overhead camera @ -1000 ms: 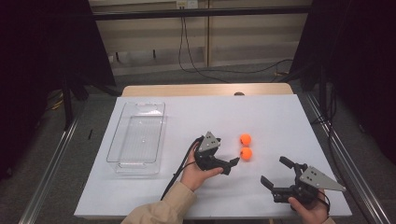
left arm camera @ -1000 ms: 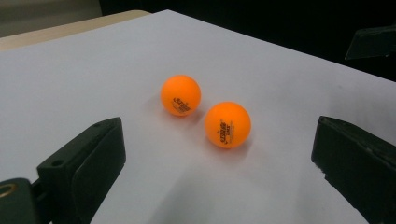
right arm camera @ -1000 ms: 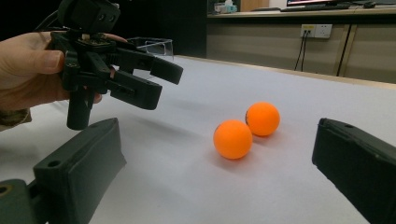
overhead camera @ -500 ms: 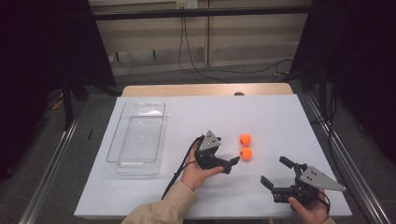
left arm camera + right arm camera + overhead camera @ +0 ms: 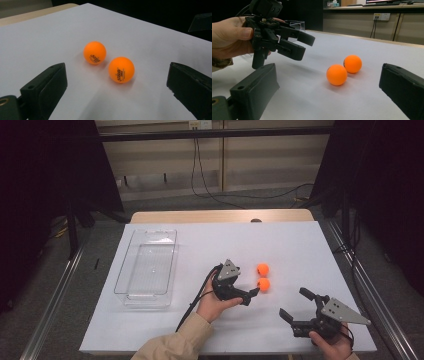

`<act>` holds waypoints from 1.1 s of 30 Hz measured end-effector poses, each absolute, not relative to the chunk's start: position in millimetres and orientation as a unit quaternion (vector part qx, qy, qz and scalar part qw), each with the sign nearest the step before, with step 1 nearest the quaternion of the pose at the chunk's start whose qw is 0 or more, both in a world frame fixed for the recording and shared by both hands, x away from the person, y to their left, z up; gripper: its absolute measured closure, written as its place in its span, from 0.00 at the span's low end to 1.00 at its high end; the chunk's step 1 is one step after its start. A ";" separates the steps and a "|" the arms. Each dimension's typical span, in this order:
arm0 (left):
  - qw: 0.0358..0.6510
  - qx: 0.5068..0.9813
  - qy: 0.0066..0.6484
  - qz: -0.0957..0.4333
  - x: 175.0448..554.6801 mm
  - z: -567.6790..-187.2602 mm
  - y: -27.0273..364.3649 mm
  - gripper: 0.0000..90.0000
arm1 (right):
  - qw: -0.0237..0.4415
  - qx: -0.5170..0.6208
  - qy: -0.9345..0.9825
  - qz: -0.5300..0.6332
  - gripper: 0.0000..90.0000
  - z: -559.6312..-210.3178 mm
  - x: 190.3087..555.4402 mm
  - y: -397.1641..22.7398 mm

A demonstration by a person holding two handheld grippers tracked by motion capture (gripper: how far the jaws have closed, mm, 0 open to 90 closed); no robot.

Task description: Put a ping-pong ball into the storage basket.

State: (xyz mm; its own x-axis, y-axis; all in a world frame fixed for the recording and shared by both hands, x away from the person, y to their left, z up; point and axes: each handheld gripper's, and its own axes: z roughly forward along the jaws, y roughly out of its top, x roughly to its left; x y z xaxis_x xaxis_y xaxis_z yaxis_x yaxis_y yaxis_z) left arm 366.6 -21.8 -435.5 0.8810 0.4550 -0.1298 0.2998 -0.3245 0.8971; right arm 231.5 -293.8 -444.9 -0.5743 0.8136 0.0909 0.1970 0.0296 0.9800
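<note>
Two orange ping-pong balls lie side by side on the white table, the far ball (image 5: 263,268) (image 5: 94,52) (image 5: 352,64) and the near ball (image 5: 264,284) (image 5: 121,69) (image 5: 336,74). My left gripper (image 5: 251,295) (image 5: 117,96) is open and points at them from the left, its jaws just short of the near ball and touching neither. In the right gripper view the left gripper (image 5: 295,45) hangs tilted above the table in a hand. My right gripper (image 5: 293,303) (image 5: 327,98) is open and holds nothing, low near the front edge, right of and nearer than the balls.
A clear plastic bin (image 5: 146,268) with nothing in it stands on the left part of the table. A black cable (image 5: 197,295) trails from the left gripper toward the front edge. Dark curtains flank the table on both sides.
</note>
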 end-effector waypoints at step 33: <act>0.519 0.820 0.232 0.059 371.7 -442.4 -35.4 0.04 | 0.262 0.377 0.668 0.586 0.01 -444.7 231.0 -293.2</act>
State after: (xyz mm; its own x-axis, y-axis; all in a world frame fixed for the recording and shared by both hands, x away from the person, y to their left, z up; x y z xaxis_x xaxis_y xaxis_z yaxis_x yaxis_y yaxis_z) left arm 371.7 -35.4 -442.4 0.8855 0.4419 -0.1433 0.3187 -0.3534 0.8795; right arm 231.0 -293.2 -444.7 -0.5786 0.8106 0.0909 0.1959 0.0298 0.9802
